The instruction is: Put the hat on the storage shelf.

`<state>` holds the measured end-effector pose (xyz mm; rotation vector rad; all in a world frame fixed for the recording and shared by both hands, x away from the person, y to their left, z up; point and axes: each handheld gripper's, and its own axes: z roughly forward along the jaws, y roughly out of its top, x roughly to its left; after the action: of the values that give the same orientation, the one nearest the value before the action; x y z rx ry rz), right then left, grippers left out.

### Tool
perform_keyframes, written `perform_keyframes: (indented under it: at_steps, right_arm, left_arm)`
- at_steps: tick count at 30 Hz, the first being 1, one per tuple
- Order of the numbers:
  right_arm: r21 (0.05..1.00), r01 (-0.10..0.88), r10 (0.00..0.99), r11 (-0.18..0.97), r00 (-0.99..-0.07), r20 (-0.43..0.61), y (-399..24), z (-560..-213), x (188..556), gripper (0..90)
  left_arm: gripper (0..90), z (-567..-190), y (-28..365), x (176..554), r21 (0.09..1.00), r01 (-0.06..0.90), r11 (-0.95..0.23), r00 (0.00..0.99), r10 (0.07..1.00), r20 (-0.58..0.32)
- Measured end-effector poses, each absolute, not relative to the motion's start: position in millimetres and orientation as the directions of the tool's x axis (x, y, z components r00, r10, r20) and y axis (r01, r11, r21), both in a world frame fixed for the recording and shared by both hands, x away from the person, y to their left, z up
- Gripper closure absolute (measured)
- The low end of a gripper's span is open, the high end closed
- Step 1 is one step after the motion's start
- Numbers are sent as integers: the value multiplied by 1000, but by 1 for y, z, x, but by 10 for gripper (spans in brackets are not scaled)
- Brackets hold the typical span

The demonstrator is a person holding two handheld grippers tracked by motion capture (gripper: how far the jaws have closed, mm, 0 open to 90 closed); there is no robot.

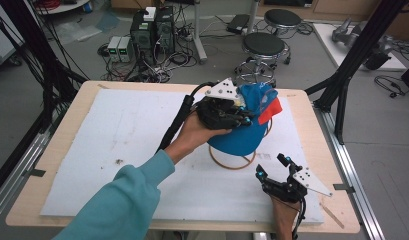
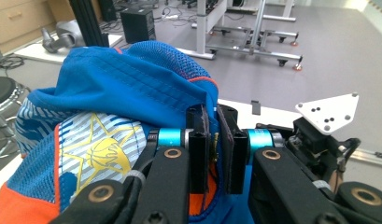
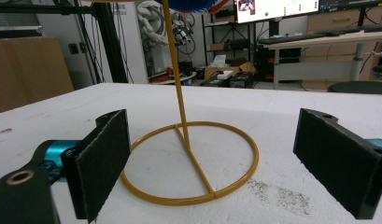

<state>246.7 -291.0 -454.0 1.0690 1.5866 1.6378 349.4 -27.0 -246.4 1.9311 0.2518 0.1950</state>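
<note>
A blue cap (image 1: 240,140) with orange trim and a yellow star print sits on top of a thin yellow wire stand (image 1: 231,163) in the middle of the table. My left gripper (image 1: 244,118) is at the cap's upper left side, shut on a fold of its blue fabric. In the left gripper view the cap (image 2: 132,79) bulges ahead, and the left gripper (image 2: 216,119) pinches its edge between nearly touching jaws. My right gripper (image 1: 273,167) rests open low on the board, right of the stand's ring base. The right gripper (image 3: 215,133) frames that stand (image 3: 179,201) with nothing between its pads.
A white foam board (image 1: 117,135) covers the wooden table (image 1: 27,200). Beyond the far edge are two black stools (image 1: 263,47), computer boxes (image 1: 152,30) and cables on the floor. Black frame posts (image 1: 342,90) stand at the table's right and left sides.
</note>
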Motion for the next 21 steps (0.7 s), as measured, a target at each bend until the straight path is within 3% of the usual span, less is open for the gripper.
perform_keyframes:
  at_steps: [10, 21]
  right_arm:
    - [991, 99, 863, -89, -488, 127, -291, -454, 246, 100]
    - [992, 95, 864, -87, -489, 123, -290, -454, 246, 100]
  left_arm:
    - [668, -250, -25, 351, 928, 83, -364, 969, 245, 9]
    - [342, -248, -19, 349, 936, 99, -338, 974, 226, -21]
